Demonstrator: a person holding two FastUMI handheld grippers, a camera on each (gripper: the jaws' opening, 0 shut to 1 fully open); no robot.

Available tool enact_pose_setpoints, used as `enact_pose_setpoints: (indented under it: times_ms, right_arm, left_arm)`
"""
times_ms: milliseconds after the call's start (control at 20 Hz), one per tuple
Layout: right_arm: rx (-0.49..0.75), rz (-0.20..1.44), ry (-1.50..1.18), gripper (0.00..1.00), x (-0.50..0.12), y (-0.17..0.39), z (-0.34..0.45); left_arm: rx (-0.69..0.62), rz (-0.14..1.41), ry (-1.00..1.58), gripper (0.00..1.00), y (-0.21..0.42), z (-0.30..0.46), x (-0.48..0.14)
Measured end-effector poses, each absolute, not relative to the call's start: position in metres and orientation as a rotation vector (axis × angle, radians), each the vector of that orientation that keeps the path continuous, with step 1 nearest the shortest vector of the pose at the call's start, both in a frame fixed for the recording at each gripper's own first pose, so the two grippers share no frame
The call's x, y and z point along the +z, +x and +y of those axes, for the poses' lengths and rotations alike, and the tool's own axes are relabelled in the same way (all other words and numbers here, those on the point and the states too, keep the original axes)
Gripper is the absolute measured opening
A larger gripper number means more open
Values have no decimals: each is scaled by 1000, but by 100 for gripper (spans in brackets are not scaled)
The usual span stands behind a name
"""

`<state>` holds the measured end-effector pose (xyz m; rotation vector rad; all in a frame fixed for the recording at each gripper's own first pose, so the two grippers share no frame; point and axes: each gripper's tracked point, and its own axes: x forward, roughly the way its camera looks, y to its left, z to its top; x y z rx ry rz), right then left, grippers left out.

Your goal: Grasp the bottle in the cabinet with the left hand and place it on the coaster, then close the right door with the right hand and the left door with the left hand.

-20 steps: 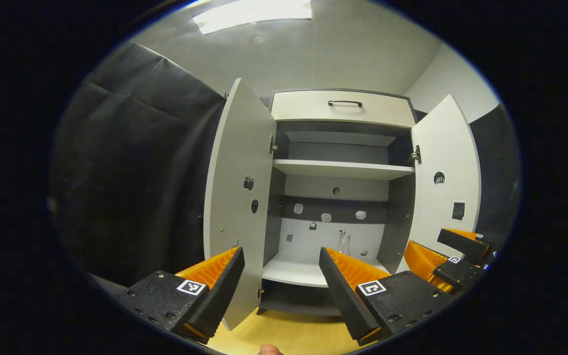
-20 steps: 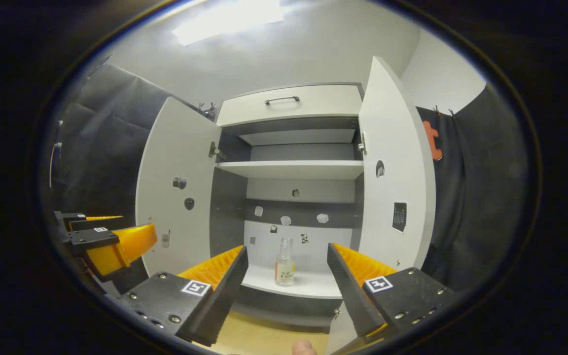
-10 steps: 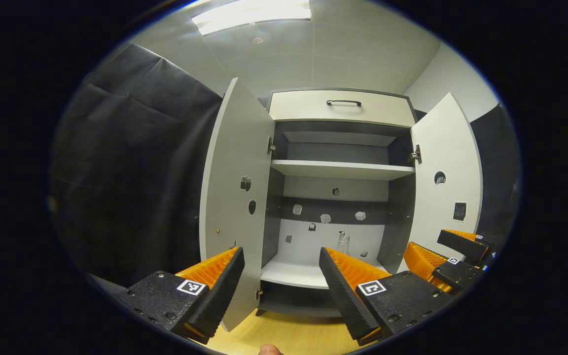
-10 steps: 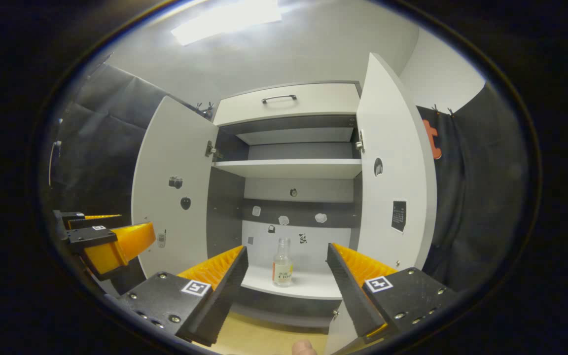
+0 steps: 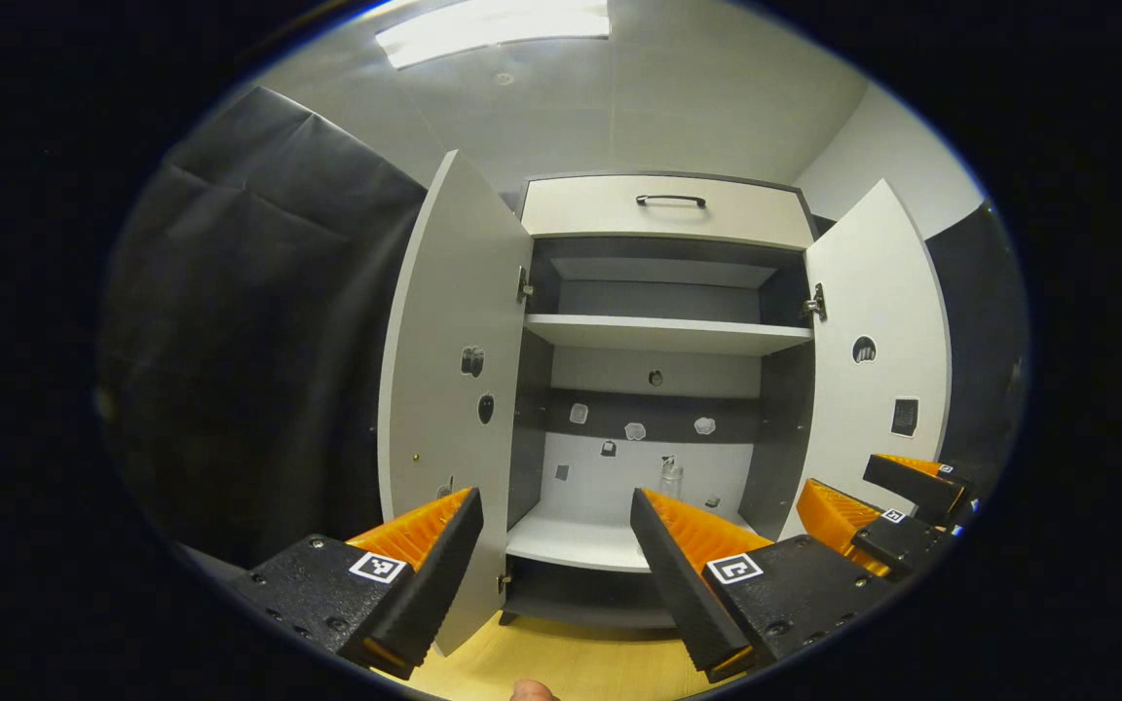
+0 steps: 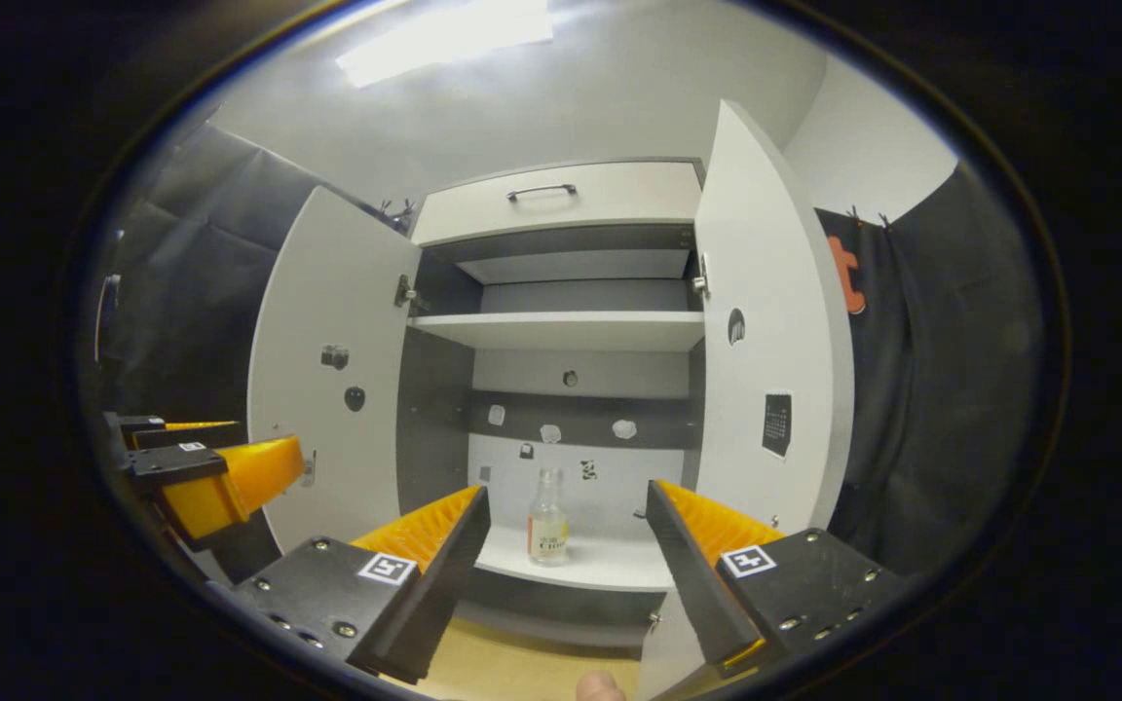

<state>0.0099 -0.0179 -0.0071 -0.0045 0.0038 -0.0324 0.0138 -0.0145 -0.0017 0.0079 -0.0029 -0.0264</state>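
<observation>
A small clear bottle (image 6: pixel 547 531) with a pale label stands upright on the bottom shelf (image 6: pixel 610 565) of a white cabinet. Both doors hang open: the left door (image 6: pixel 327 389) and the right door (image 6: pixel 770 341). My right gripper (image 6: pixel 569 501) is open in front of the cabinet, and the bottle shows between its fingers, farther back. In the left gripper view the bottle (image 5: pixel 670 477) peeks out just behind the right finger of my open left gripper (image 5: pixel 551 506). The right gripper (image 5: pixel 843 487) appears near the right door (image 5: pixel 873 341), and the left gripper (image 6: pixel 264 438) near the left door.
Above the bottle's compartment are a middle shelf (image 5: pixel 668 334) and a closed drawer with a dark handle (image 5: pixel 670 201). Small stickers dot the back panel and the doors. Black cloth hangs on both sides. A light wooden floor (image 5: pixel 571 662) lies below.
The cabinet and bottle have slid slightly to the left in both views, and the left door looks a bit wider. Both grippers stay open and hold nothing.
</observation>
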Motion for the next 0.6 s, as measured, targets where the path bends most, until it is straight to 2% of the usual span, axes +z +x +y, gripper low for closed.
enact_pose_setpoints:
  times_ms: [450, 500, 600]
  right_arm:
    - [-43, 1, -5, 98, -6, 6, -21]
    - [-43, 2, -6, 98, -7, 6, -20]
    - [-41, 0, -7, 98, -6, 5, -20]
  left_arm:
    - [-27, -3, 11, 96, 11, -13, -1]
    - [-26, -2, 10, 93, 11, -13, -1]
    - [-21, -6, 14, 96, 10, -11, 0]
